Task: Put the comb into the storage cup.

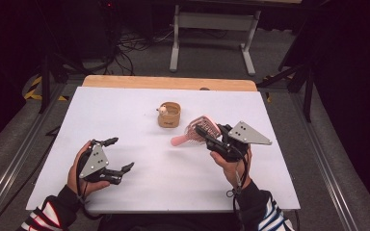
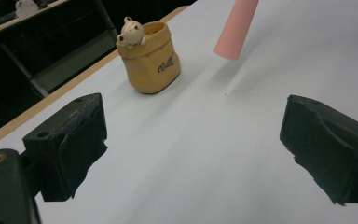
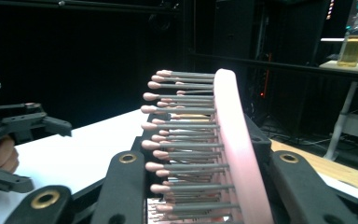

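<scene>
Right tool pressed together on the head of the pink hairbrush, held at about 3 o'clock on the white tabletop. Brush lifted off the surface, handle pointing toward 9 o'clock, its round pink end hanging free above the tabletop. In the right gripper view, the pink back of the hairbrush clamped on edge between the two black jaws, grey bristles with pink tips sticking out sideways.

Left tool at about 8 o'clock, spread wide, pinching nothing; bare white surface between its pads in the left gripper view. Aimed toward the centre, with the handle end of the hairbrush hanging well ahead of it.

Tan pouch-shaped holder with a small bear figure peeking over its rim, upright near the centre, a little toward 12 o'clock, apart from both tools and just beside the brush. Same holder upright in the left gripper view, mouth open, nothing but the bear in it.

Judged progress: pick-up of the brush done, grip secure on the head. Probably left: carrying the brush over the holder, tipping the handle downward, lowering it into the open mouth, and releasing. Possibly a handover or steadying role for the empty left tool, though not certain from this moment.
</scene>
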A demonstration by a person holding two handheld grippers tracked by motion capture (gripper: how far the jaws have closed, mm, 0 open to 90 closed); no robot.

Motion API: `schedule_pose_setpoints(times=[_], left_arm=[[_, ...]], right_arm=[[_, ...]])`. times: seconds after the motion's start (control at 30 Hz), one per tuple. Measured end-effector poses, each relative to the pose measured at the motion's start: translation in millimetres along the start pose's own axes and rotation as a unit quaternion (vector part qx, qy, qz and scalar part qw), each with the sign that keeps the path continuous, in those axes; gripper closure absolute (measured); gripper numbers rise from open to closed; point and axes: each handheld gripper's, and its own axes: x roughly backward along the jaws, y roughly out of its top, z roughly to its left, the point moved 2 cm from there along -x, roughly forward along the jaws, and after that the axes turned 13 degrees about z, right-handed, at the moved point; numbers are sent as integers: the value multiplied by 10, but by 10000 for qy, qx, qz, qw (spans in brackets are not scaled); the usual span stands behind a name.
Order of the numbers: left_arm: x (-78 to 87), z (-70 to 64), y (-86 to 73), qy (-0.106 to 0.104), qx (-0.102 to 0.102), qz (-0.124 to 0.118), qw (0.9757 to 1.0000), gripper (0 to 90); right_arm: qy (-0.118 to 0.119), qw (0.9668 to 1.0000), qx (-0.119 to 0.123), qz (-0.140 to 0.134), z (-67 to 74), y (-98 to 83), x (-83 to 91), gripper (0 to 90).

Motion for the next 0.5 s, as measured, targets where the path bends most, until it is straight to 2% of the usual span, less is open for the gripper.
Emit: schedule_pose_setpoints(times=[0.1,0.33,0.5], left_arm=[[61,18,-80,30,121,33,9999,80],[189,4,-219,23,208,81,9997,79],[306,2,-333,91,305,134,9994,76]], right_arm=[[-44,10000,-18,-48,-28,17,29,629],[-213,9996,-2,-185,-94,77,87,629],[-355,9985,12,-411,-169,187,115,629]])
